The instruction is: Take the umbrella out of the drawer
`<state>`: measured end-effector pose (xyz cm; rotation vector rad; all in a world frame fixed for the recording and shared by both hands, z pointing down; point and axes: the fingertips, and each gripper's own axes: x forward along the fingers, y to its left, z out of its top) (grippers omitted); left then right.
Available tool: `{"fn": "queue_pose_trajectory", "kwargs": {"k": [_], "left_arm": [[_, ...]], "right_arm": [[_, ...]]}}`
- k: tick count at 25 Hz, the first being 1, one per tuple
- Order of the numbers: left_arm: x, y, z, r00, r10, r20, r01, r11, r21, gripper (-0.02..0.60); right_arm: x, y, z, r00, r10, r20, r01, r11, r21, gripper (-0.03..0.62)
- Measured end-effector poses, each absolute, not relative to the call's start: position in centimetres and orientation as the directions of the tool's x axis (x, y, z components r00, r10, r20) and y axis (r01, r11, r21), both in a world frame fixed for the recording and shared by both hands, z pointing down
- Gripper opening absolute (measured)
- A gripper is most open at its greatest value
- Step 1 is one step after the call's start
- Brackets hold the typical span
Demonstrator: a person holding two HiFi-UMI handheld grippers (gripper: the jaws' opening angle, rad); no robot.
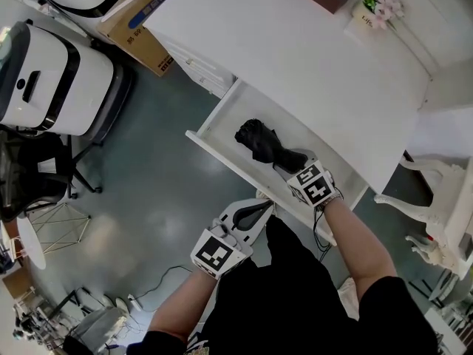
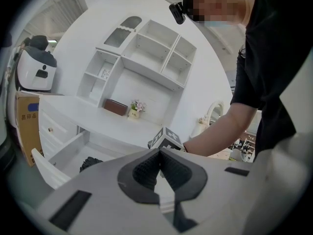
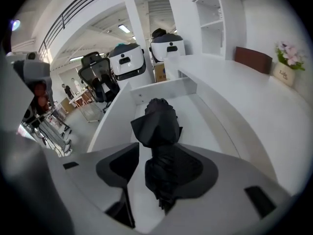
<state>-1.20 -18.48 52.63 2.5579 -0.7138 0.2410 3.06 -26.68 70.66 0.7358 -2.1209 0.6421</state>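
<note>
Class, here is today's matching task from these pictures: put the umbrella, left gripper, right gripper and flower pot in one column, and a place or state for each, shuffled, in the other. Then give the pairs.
Column one
1 umbrella
2 left gripper
3 right gripper
4 flower pot

Column two
A jaws together, nothing held
B standing on the desk top
C lying in the open drawer
D jaws apart on either side of the umbrella

Pairs: 1-C, 2-A, 3-D, 4-B

Bright even light, dark warped edges
</note>
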Motion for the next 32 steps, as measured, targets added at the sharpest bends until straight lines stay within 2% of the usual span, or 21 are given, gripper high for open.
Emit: {"fn": "queue_pose_trajectory", "kwargs": {"k": [21,32], "left_arm": [[-2.6,-19.2,55.2,0.808,-0.491,0.326,-0.590,-0.670,0.451,0.003],[-2.9,-18.2,55.4,0.800,-0.489,0.349,-0.601,-0.658,0.455,0.003]], "right_arm": [[1.5,-28.2,76.8,-0.459,-0.155,0.875,-0.576,0.802,-0.160,0.246],[1.2,-28.6,78.0,-0.432,-0.196,0.880,-0.601,0.790,-0.119,0.261]]}}
